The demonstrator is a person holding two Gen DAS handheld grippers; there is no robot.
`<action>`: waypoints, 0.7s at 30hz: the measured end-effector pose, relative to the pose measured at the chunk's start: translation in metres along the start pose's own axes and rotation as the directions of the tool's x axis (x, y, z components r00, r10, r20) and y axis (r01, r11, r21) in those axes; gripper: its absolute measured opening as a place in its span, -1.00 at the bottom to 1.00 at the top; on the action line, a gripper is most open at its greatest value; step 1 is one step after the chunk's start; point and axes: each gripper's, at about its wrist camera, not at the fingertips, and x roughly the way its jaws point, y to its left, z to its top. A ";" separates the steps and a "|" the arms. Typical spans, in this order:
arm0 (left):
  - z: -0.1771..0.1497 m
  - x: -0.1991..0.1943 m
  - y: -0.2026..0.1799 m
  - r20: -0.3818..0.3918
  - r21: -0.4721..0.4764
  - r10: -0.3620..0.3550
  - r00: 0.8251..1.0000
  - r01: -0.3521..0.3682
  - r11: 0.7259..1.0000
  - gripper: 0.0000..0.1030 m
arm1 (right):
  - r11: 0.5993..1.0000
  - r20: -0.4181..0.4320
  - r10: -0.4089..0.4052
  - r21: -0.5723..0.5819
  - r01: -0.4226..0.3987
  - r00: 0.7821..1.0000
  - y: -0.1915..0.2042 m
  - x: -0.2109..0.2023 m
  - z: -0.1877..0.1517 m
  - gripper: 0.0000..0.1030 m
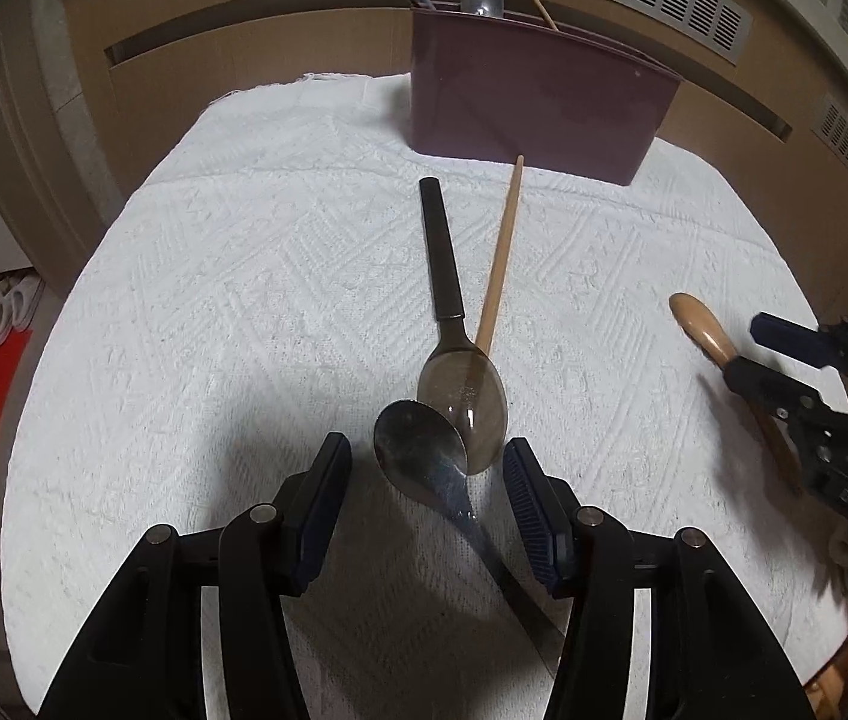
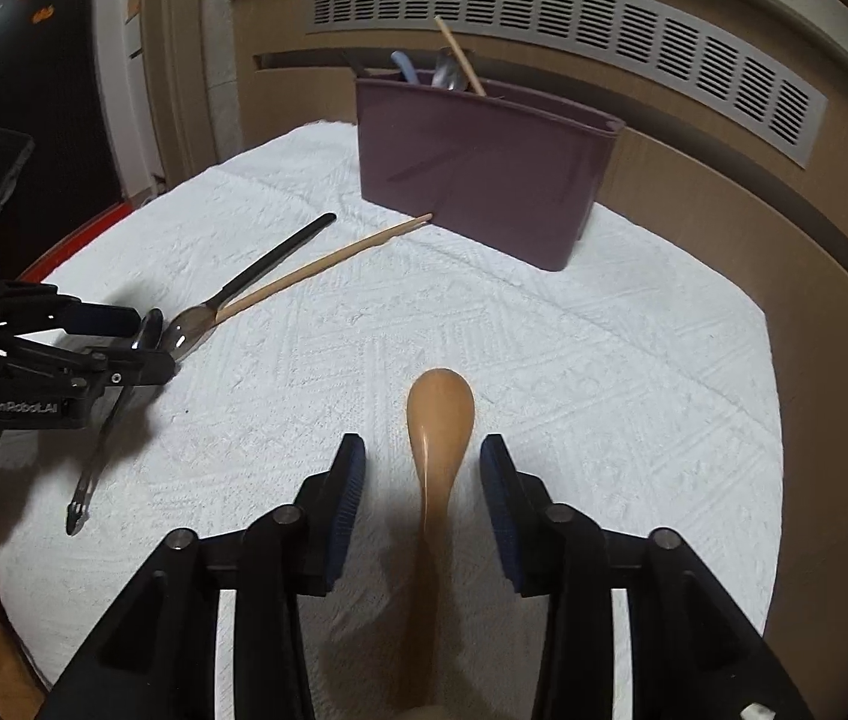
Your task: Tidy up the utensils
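We judge that we are at the pick-up step, with both tools lined up over utensils on the white textured cloth (image 1: 214,300) and nothing lifted yet. Our left gripper (image 1: 427,459) stands with its jaws apart, straddling the metal spoon (image 1: 418,450) whose bowl lies between the pads without either pad pressing it; that bowl touches the bowl of a smoky translucent spoon with a black handle (image 1: 463,402), and a single wooden chopstick (image 1: 502,258) runs under the translucent bowl toward the holder. Our right gripper (image 2: 421,480) is likewise parted to a moderate gap around the wooden spoon (image 2: 439,414), which lies on the cloth with clear space on both sides of its neck. The purple utensil holder (image 2: 484,180) stands upright at the far edge of the cloth, well apart from both tools, already carrying a chopstick, a metal piece and a bluish handle. The next move, we think, calls for closing squarely on each neck, and on the left for taking the metal spoon alone without dragging its neighbour. The wooden spoon's handle blurs away beneath the right tool, the metal spoon's handle passes under the left one, and the holder's compartments are hidden behind its wall, so we cannot tell how it is divided.
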 end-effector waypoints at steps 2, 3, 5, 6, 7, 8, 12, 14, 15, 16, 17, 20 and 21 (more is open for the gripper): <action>-0.001 -0.002 0.003 -0.011 -0.038 -0.002 1.000 0.001 0.999 0.04 | 1.000 -0.048 0.004 0.005 -0.004 0.999 -0.004 0.017 0.006 -0.24; -0.003 -0.004 0.005 -0.018 -0.062 -0.008 1.000 0.007 0.998 0.05 | 1.000 -0.064 -0.001 0.011 0.001 0.998 -0.006 0.023 0.007 -0.24; -0.005 -0.007 0.010 -0.031 -0.108 -0.027 0.999 0.023 0.994 0.05 | 0.999 -0.072 0.022 0.025 -0.020 0.997 -0.010 0.026 0.011 -0.26; -0.004 -0.008 0.011 -0.035 -0.118 -0.032 0.999 0.027 0.993 0.05 | 1.000 -0.077 0.021 0.022 -0.019 0.997 -0.009 0.026 0.012 -0.34; -0.004 -0.008 0.011 -0.037 -0.124 -0.032 0.999 0.027 0.992 0.05 | 1.000 -0.079 0.011 0.011 -0.010 0.997 -0.006 0.025 0.013 -0.49; -0.002 -0.007 0.010 -0.037 -0.131 -0.028 0.999 0.023 0.991 0.05 | 1.000 -0.073 0.000 0.004 0.000 0.997 -0.003 0.023 0.013 -0.49; 0.004 0.000 0.003 -0.033 -0.124 0.005 0.999 -0.009 0.992 0.05 | 1.000 -0.016 0.007 0.006 -0.007 1.000 0.007 0.008 0.009 -0.49; 0.006 0.003 -0.002 -0.021 -0.098 0.024 0.999 -0.026 0.995 0.05 | 1.000 0.017 -0.011 0.005 0.011 1.000 0.008 -0.001 0.009 -0.49; 0.005 0.004 -0.006 -0.006 -0.065 0.049 0.999 -0.049 0.997 -0.01 | 1.000 0.033 -0.023 0.008 0.023 0.999 0.007 -0.006 0.008 -0.49; 0.004 0.005 -0.008 0.008 -0.035 0.071 0.997 -0.071 0.997 -0.05 | 0.999 0.049 -0.031 0.012 0.031 0.998 0.007 -0.011 0.008 -0.49; 0.001 0.005 -0.010 0.026 -0.014 0.077 0.997 -0.076 0.997 -0.15 | 0.999 0.062 -0.033 0.017 0.032 0.998 0.006 -0.016 0.008 -0.49; -0.003 -0.001 -0.007 0.045 -0.019 0.046 0.998 -0.046 0.999 -0.40 | 0.999 0.096 -0.033 0.039 0.030 0.995 0.002 -0.029 0.007 -0.49; -0.005 -0.003 -0.006 0.053 -0.024 0.036 0.998 -0.035 0.999 -0.40 | 0.999 0.107 -0.034 0.045 0.030 0.994 0.001 -0.035 0.006 -0.49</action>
